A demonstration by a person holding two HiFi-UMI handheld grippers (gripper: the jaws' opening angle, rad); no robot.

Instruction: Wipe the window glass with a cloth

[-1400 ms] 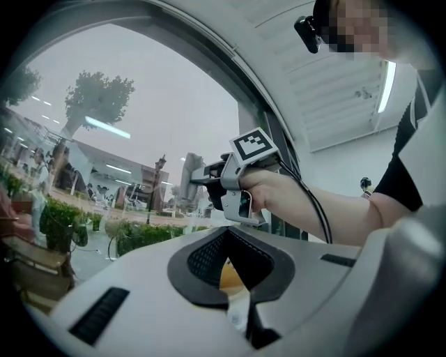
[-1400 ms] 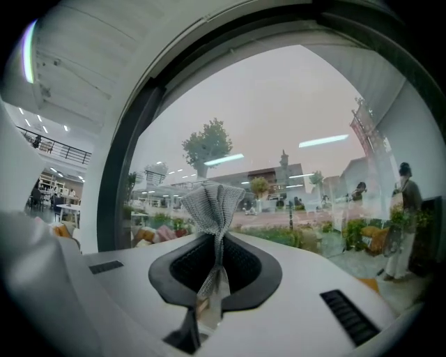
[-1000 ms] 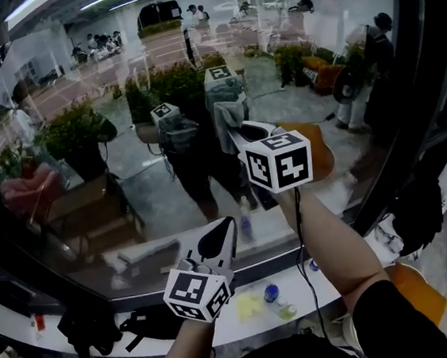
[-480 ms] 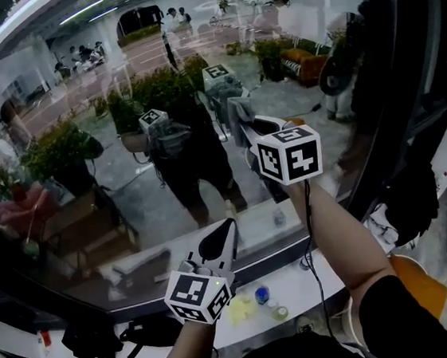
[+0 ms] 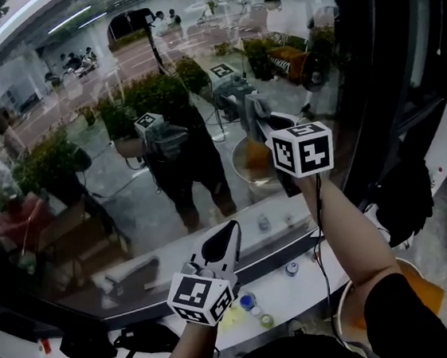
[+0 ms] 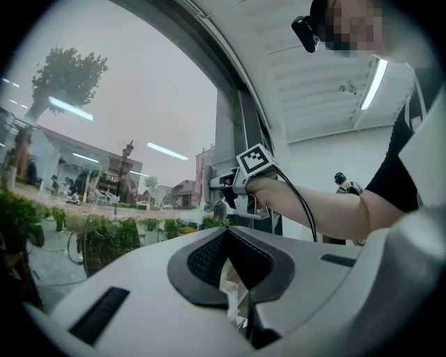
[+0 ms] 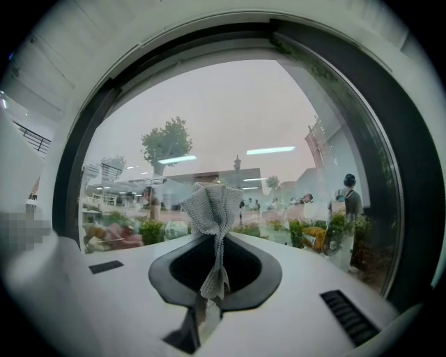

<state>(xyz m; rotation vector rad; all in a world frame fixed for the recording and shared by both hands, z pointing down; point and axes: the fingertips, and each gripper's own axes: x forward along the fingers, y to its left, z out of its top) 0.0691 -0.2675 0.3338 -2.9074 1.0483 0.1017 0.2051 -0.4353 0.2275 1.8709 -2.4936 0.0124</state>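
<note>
Grey waffle-weave cloth point(image 7: 211, 202) sticks up from your right gripper point(image 7: 212, 272), jaws clamped tight on it, high at the right of the large window glass point(image 5: 54, 97), ready to rub it. Your left gripper point(image 5: 228, 234), low and near, pinches a pale crumpled scrap point(image 6: 228, 282).

Lower end of cloth point(image 7: 211, 209) hidden inside closed jaws of right gripper point(image 7: 212, 279). Pale scrap point(image 6: 231, 293) pinched in left gripper point(image 6: 230, 265) largely hidden, material not identified. Small items point(image 5: 254, 307) beside left gripper too small to be named.
</note>
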